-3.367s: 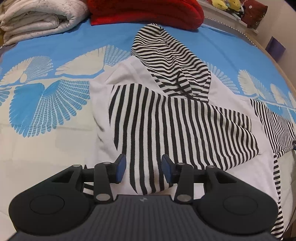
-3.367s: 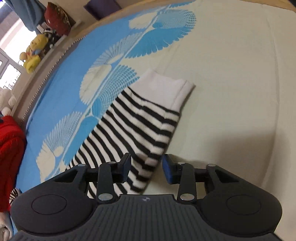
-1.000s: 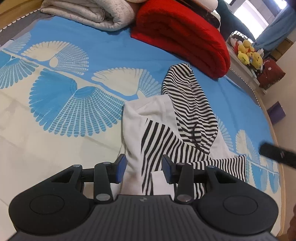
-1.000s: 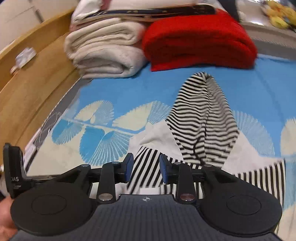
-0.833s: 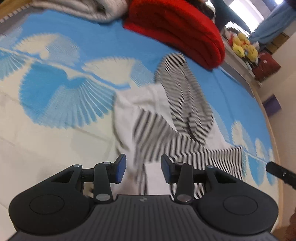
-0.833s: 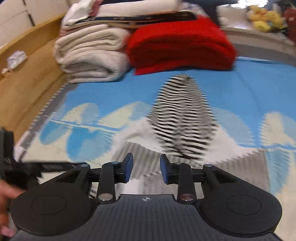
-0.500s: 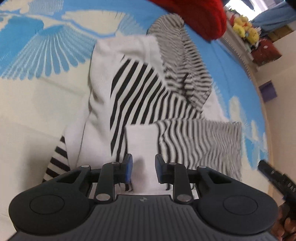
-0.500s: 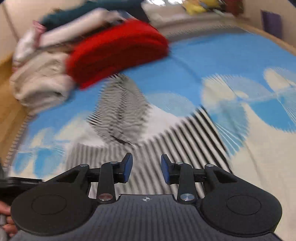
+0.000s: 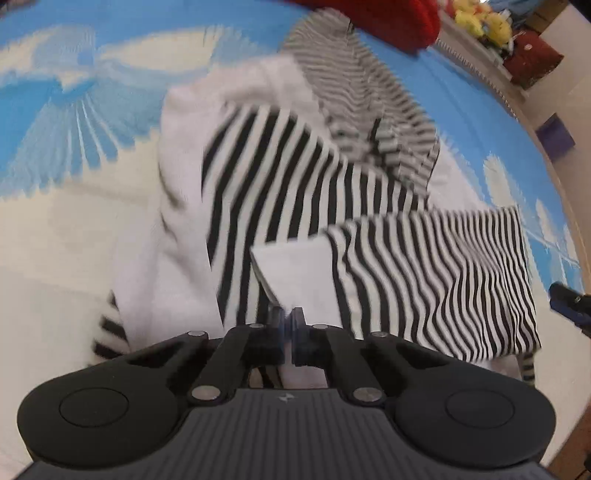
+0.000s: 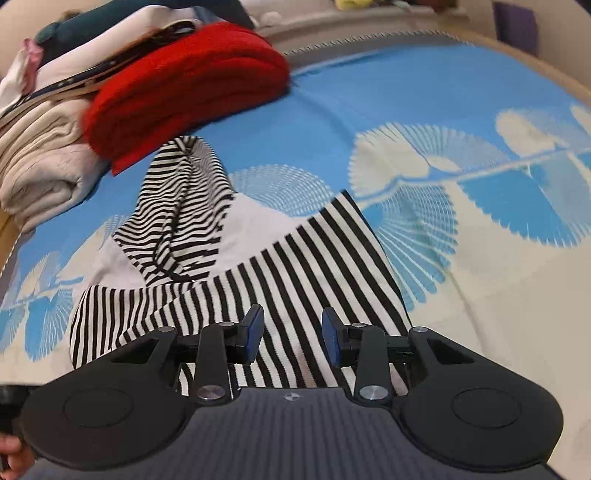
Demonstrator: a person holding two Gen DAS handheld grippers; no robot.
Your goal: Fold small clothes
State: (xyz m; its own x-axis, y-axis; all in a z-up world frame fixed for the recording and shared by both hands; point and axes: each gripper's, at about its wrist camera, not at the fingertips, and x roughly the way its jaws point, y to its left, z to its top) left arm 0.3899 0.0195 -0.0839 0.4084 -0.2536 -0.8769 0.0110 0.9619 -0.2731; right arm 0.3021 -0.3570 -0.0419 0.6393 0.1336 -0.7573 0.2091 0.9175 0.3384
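A small black-and-white striped hoodie [image 9: 280, 184] lies on the bed, hood [image 9: 362, 96] pointing away. One striped sleeve [image 9: 436, 280] is folded across its body, its white cuff [image 9: 295, 266] toward me. My left gripper [image 9: 286, 321] is shut on that white cuff. In the right wrist view the hoodie [image 10: 295, 266] lies below my right gripper [image 10: 291, 332], which is open and empty just above the striped fabric. The hood [image 10: 184, 199] points toward the blankets.
A red folded blanket [image 10: 184, 85] and cream blankets [image 10: 40, 162] are stacked at the head of the bed. The blue and cream patterned bedspread [image 10: 461, 184] lies all around. Stuffed toys [image 9: 476, 18] sit on a ledge. The right gripper's tip [image 9: 569, 299] shows at the right edge.
My left gripper moved down to the folded sleeve's white cuff and closed on it. My right gripper swung toward the hoodie's right side and stays open.
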